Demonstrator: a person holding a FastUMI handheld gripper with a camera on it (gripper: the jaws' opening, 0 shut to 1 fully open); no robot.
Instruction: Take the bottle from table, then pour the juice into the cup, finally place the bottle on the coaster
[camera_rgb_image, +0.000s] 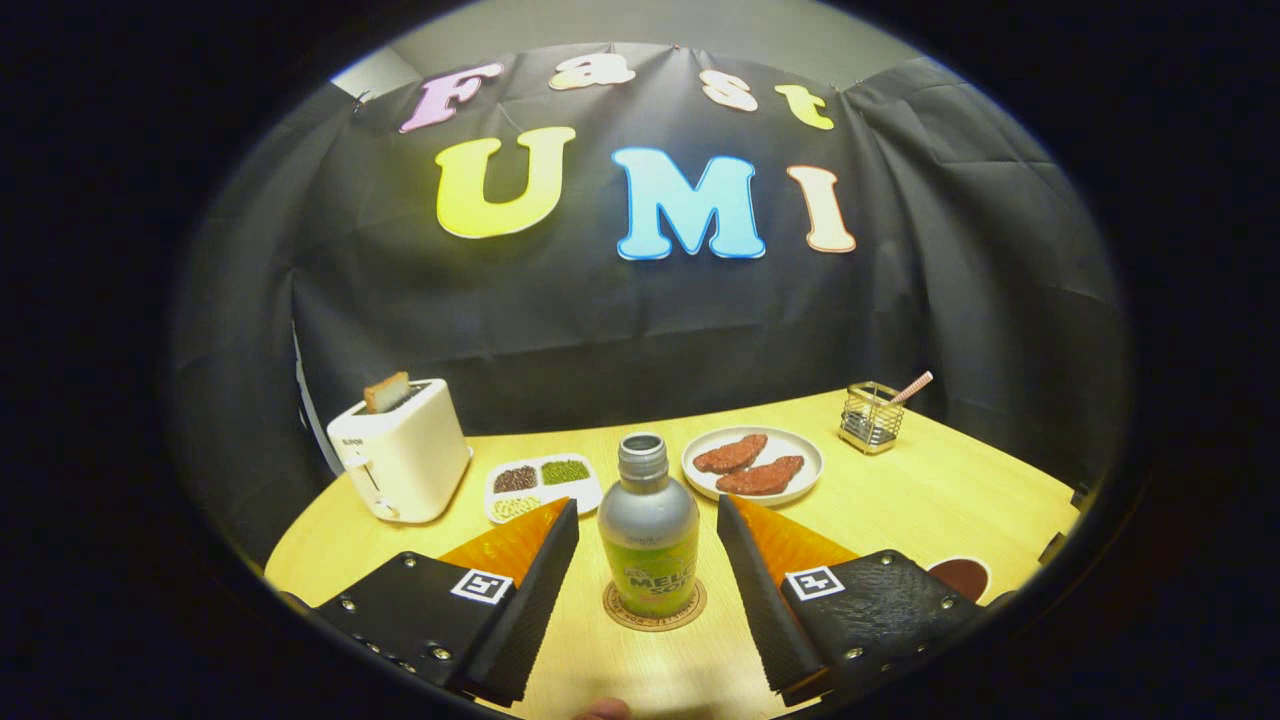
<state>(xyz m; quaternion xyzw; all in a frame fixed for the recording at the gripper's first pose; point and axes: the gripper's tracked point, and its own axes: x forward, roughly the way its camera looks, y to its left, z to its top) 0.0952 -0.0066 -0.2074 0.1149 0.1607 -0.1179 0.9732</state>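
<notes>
Wooden table (900, 500), bottle (648, 535) on coaster (655, 606), gripper (648, 520) open around it

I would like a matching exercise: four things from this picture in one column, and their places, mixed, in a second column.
1. bottle
2. slice of bread
3. two meat pieces
4. straw

a. in the wire basket
b. on the coaster, between the open gripper jaws
c. in the toaster
d. on the white plate

Pairs: 1-b, 2-c, 3-d, 4-a
</notes>
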